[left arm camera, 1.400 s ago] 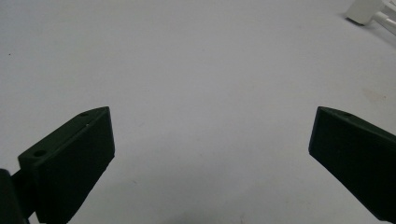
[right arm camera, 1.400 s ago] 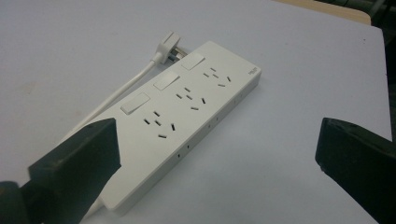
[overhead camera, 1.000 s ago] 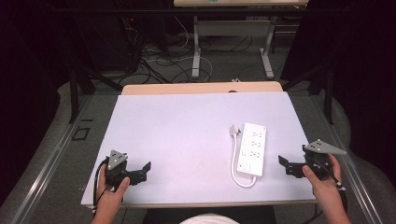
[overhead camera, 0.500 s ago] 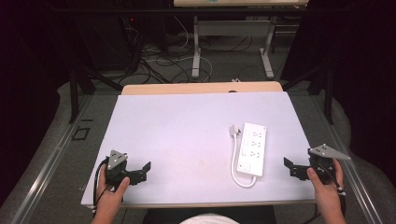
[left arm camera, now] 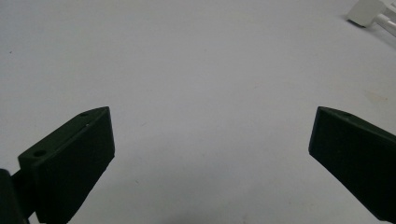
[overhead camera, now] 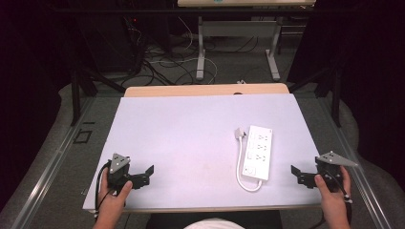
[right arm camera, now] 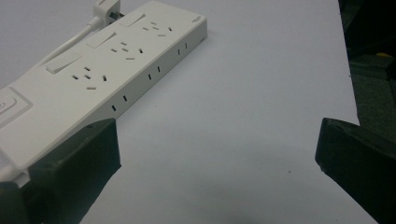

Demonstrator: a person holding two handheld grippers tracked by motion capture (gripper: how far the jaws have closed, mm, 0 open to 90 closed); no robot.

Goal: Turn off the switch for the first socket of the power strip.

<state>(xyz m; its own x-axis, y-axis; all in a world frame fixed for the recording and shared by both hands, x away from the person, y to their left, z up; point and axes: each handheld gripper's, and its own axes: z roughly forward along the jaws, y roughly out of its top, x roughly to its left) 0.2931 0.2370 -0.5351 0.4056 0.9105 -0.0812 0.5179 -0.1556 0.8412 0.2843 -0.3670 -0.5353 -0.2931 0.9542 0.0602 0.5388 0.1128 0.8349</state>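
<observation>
A white power strip [overhead camera: 258,152] lies on the pale table [overhead camera: 191,129], right of centre. Its white cable [overhead camera: 238,164] loops along its left side to a plug [overhead camera: 240,133] by the far end. My right gripper [overhead camera: 297,175] is open near the front right corner, a short way right of the strip. In the right gripper view its jaws [right arm camera: 218,126] stand wide apart over bare table, with the power strip [right arm camera: 93,79] just beyond the left jaw. My left gripper [overhead camera: 148,175] is open at the front left, with nothing between its jaws [left arm camera: 211,114].
A wooden strip [overhead camera: 205,89] runs along the table's far edge. Beyond it are floor cables [overhead camera: 162,62] and the legs of another desk [overhead camera: 201,52]. Metal rails [overhead camera: 52,162] flank the table on both sides. The plug [left arm camera: 369,11] is far off in the left gripper view.
My right gripper has drifted slightly right and toward the table's front edge. The left gripper and the power strip have not moved.
</observation>
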